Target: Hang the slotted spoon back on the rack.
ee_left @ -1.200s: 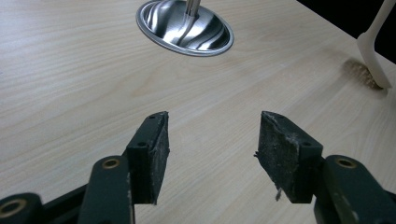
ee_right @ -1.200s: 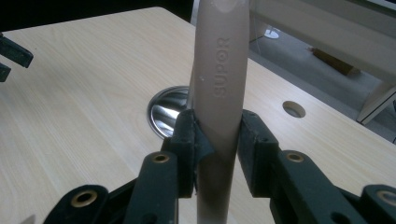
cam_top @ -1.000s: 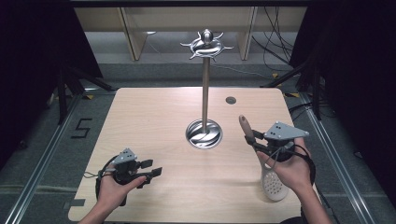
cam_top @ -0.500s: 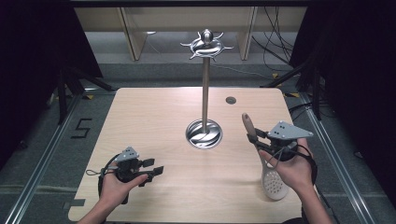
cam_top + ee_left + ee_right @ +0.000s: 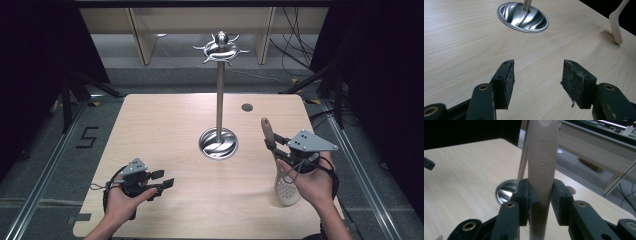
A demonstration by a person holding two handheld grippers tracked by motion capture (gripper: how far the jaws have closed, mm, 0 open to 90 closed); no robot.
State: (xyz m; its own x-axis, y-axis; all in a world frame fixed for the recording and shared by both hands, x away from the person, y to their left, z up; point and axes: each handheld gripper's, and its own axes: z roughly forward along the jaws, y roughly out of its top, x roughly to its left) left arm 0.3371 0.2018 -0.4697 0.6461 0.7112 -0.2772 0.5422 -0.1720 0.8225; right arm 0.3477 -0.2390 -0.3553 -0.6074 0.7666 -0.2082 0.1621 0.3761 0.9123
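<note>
While the right hand-held gripper pinches the beige handle of a slotted spatula, its pads press on both sides of the handle, which bears raised lettering. The spatula's handle rises toward the far side; whether its perforated white head rests on the worktop near the right front edge cannot be told. The left hand-held gripper sits low over the worktop at front left, jaws spread with nothing between them. A metal stand with a round base occupies the worktop centre, between the two grippers and farther back.
</note>
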